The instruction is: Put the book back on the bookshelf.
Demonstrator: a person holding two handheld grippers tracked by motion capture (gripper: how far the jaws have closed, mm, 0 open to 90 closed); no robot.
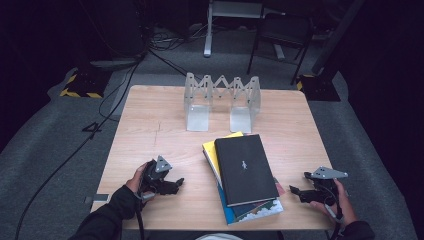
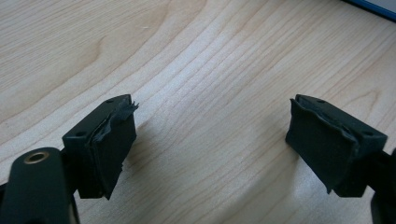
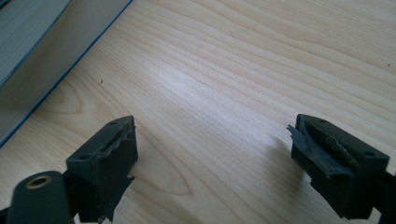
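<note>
Light wooden table [image 1: 150,125] with a stack of three books near its front edge, centre-right. Top one is a black hardcover book [image 1: 245,170] with a small pale emblem on the cover; under it a yellow book [image 1: 211,150] sticks out at the far-left corner, and a blue-edged picture book [image 1: 252,211] shows at the near end. Stack sits skewed to the table edge.

Left gripper [image 1: 172,185] – held low over the table, left of the stack and apart from it, jaws pointing toward the books. Left gripper view: jaws wide apart, nothing between them, just bare wood [image 2: 210,93]; blue book edge [image 2: 373,5] at the top right corner.

Right gripper [image 1: 296,192] – right of the stack, near its lower corner, not touching. Right gripper view: jaws spread wide, empty, book page edges [image 3: 32,28] at top left.

Behind the stack, well apart: a clear acrylic expandable bookend rack [image 1: 221,100] with zigzag links, standing upright and empty.
</note>
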